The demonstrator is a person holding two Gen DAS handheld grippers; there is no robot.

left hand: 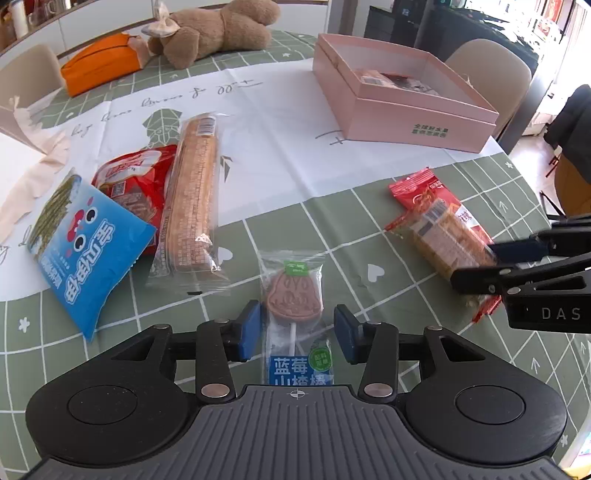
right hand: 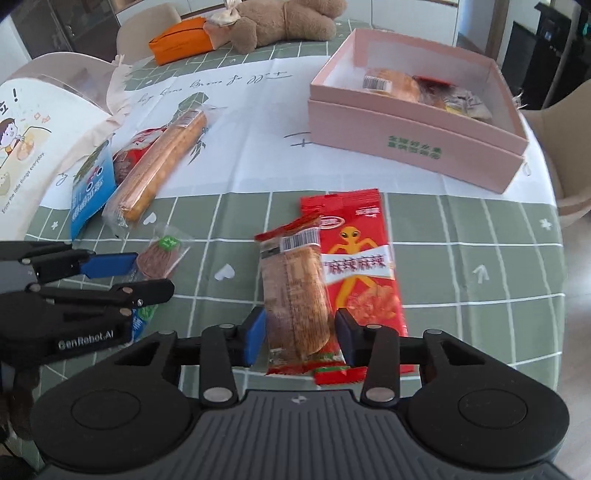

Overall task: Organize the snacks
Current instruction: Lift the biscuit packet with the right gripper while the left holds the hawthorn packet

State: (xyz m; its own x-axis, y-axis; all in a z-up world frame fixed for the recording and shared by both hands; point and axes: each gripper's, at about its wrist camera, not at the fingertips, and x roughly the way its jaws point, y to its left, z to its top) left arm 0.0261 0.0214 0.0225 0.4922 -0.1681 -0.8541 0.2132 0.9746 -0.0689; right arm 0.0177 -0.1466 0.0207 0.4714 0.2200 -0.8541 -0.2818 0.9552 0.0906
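Note:
My left gripper (left hand: 295, 332) is open, its blue pads on either side of a wrapped lollipop snack (left hand: 293, 295) lying on the green checked tablecloth; it also shows in the right wrist view (right hand: 159, 258). My right gripper (right hand: 300, 336) is open around a clear-wrapped brown cracker pack (right hand: 295, 291) that lies on a red snack bag (right hand: 364, 266). The open pink box (right hand: 406, 129) holds several snacks at the back right. A long biscuit pack (left hand: 192, 192), a red bag (left hand: 136, 177) and a blue seaweed bag (left hand: 88, 243) lie at the left.
A brown teddy bear (left hand: 221, 29) and an orange pouch (left hand: 99, 66) lie at the table's far side. A white paper bag (right hand: 33, 147) stands at the left. Beige chairs (left hand: 491, 66) surround the table. The table edge runs along the right.

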